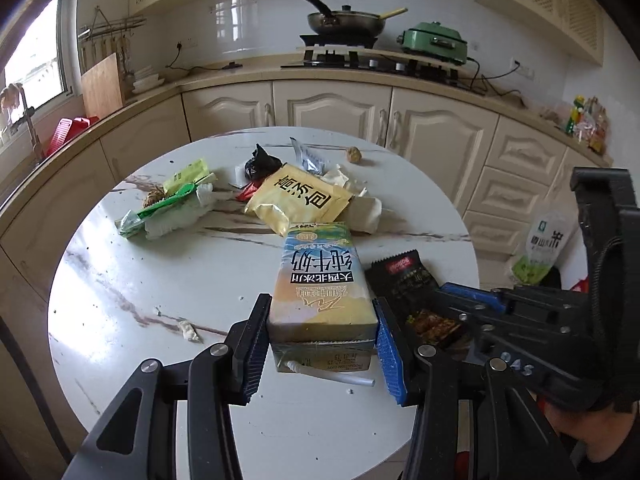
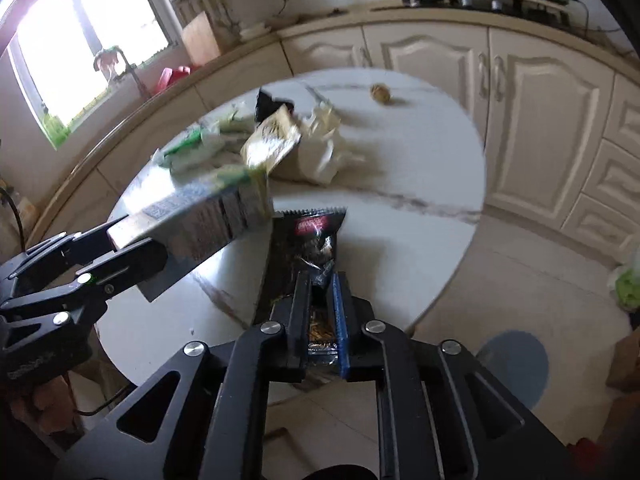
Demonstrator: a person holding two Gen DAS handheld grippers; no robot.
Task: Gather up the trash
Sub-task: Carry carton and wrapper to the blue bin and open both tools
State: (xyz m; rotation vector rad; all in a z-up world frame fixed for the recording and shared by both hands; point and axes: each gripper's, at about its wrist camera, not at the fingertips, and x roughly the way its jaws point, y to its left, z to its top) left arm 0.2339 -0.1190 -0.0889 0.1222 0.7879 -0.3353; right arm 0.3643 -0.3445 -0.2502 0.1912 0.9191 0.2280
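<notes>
Fingers of left gripper (image 1: 322,334) clamp milk carton (image 1: 322,280); right gripper (image 2: 322,320) pinches blurred black wrapper (image 2: 310,240).

Both wrist views look steeply down, close over the round table (image 1: 120,300), sharing its litter

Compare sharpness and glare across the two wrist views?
Left wrist view: sharp, print on the milk carton legible, window glare washing out the table at left. Right wrist view: motion-blurred, carton smeared, window blown out; black snack packet in the tongs fairly crisp.
</notes>
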